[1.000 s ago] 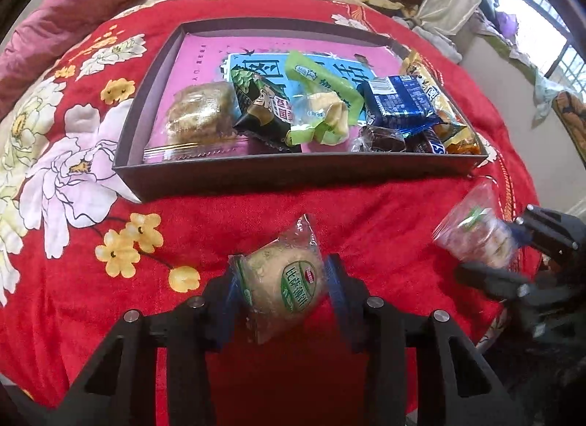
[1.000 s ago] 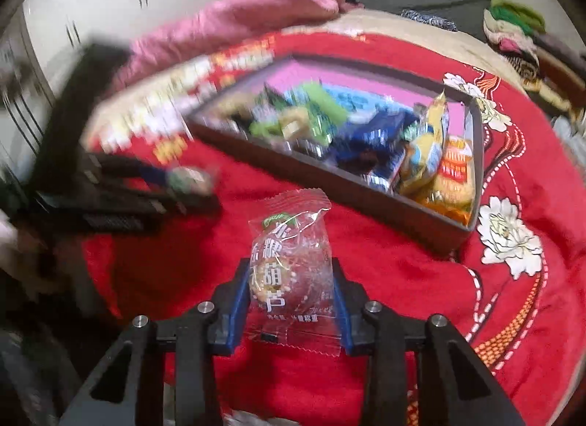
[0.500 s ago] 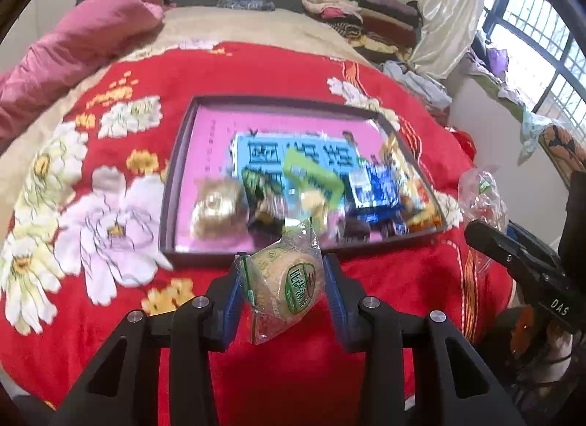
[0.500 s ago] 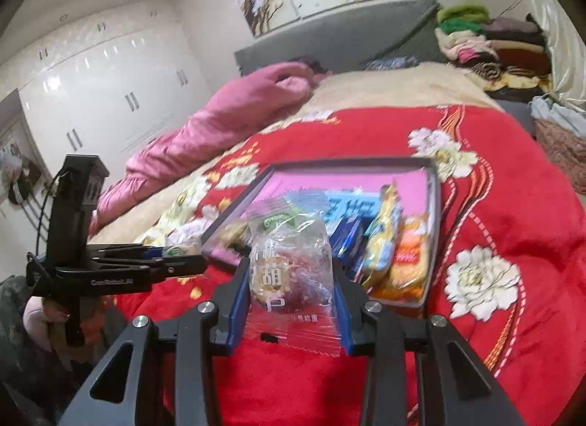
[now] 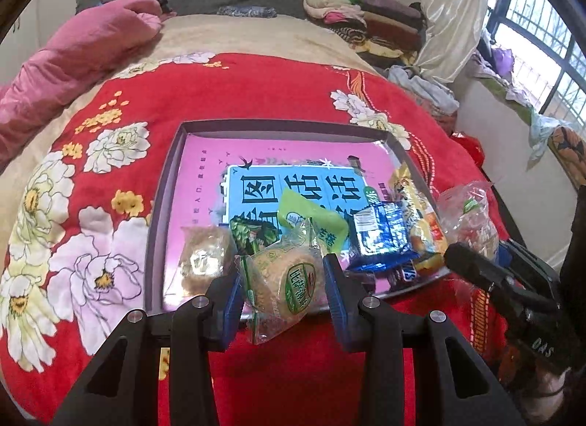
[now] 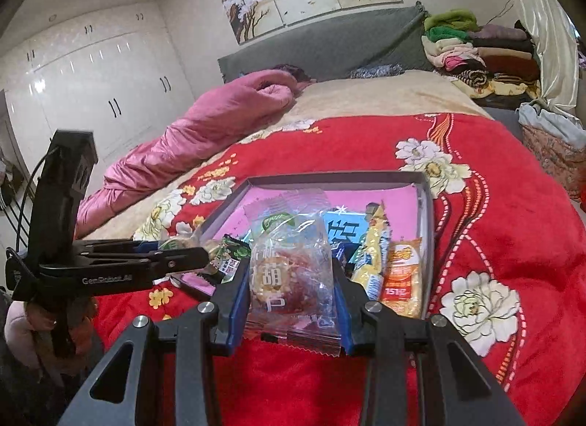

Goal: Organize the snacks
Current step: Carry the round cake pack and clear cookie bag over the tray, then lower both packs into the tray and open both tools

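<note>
Where snacks crowd: tray (image 5: 161, 206), blanket (image 5: 256, 89).

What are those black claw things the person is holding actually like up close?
Each is a matte black two-finger gripper with blue pads and silver screws. From the right wrist view, the left gripper carries an upright black box, a thin cable and white lettering. A pink sleeve shows beneath it.
</note>
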{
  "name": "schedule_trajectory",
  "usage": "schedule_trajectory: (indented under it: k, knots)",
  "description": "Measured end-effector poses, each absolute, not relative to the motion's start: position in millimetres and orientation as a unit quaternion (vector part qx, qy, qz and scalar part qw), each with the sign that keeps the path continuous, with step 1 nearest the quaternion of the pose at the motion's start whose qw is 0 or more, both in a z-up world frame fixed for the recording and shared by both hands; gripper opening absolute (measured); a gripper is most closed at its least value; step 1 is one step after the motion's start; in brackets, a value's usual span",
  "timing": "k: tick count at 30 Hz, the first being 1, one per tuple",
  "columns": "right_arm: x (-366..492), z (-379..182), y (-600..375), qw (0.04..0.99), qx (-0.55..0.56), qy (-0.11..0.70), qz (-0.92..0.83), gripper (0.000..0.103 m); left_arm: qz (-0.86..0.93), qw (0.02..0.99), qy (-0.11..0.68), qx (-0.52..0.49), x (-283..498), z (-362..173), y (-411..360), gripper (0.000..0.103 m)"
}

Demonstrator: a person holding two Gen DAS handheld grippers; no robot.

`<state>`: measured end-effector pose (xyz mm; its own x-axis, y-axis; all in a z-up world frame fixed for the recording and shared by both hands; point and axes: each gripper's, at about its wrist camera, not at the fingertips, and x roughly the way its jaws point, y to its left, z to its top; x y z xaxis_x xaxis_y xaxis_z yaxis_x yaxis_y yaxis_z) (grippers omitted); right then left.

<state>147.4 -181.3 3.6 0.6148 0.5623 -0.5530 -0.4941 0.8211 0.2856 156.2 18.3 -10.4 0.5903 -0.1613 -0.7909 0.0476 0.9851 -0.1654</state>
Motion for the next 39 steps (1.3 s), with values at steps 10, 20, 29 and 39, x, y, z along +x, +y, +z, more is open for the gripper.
schedule_trajectory:
  k: [10,20,29,39]
  knots:
    - [166.9,-9.0,-156.2,0.897,0.02,0.328,0.297,0.04,-0.055,0.884,0.461,-0.042,170.2,-27.0,8.1,0.042]
    - [169.2,-12.5,-140.3,0.893,-0.007,0.329,0.308,0.04,-0.051,0.882,0.466,-0.041,173.6,-33.9,11.5,0.042]
    - [176.2,-24.6,-131.4,0.889,-0.024,0.345,0.3,0.041,-0.051,0.882,0.466,-0.045,173.6,-35.4,13.9,0.042]
    - [180.2,-28.8,-131.8,0.891,-0.028,0.349,0.289,0.041,-0.056,0.882,0.466,-0.045,174.0,-34.1,11.1,0.042]
